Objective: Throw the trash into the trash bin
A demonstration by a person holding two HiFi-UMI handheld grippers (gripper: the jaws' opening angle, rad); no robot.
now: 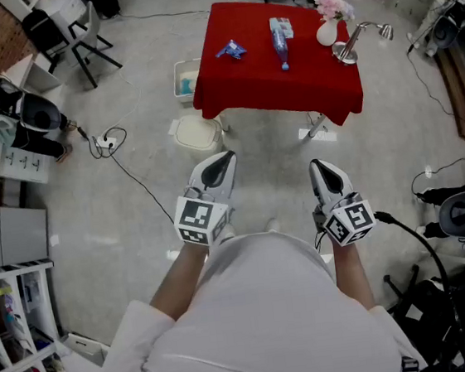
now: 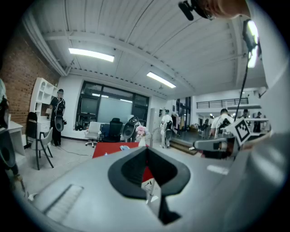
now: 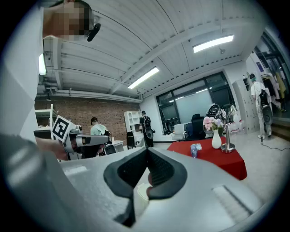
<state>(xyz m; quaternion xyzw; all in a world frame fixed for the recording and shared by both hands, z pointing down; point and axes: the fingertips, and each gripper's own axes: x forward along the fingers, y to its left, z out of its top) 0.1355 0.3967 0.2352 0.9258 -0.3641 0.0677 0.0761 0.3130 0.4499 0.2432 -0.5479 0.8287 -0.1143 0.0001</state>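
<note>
A red-clothed table (image 1: 279, 84) stands ahead of me on the floor. On it lie a crumpled blue wrapper (image 1: 232, 50) and a clear plastic bottle (image 1: 281, 39). A white trash bin (image 1: 197, 133) sits on the floor by the table's near left corner. My left gripper (image 1: 227, 158) and right gripper (image 1: 318, 165) are held out level in front of my body, well short of the table. Both are shut, with nothing between the jaws. The left gripper view shows the left gripper (image 2: 146, 149) shut before the table (image 2: 113, 148). The right gripper view shows the right gripper (image 3: 147, 150) shut, with the bottle (image 3: 195, 150) beyond.
A vase of pink flowers (image 1: 328, 22) and a silver lamp (image 1: 352, 46) stand on the table's right end. A pale tub (image 1: 186, 79) sits left of the table. Cables (image 1: 111, 145) run across the floor at left. Chairs, shelves and equipment line the edges; people stand far off.
</note>
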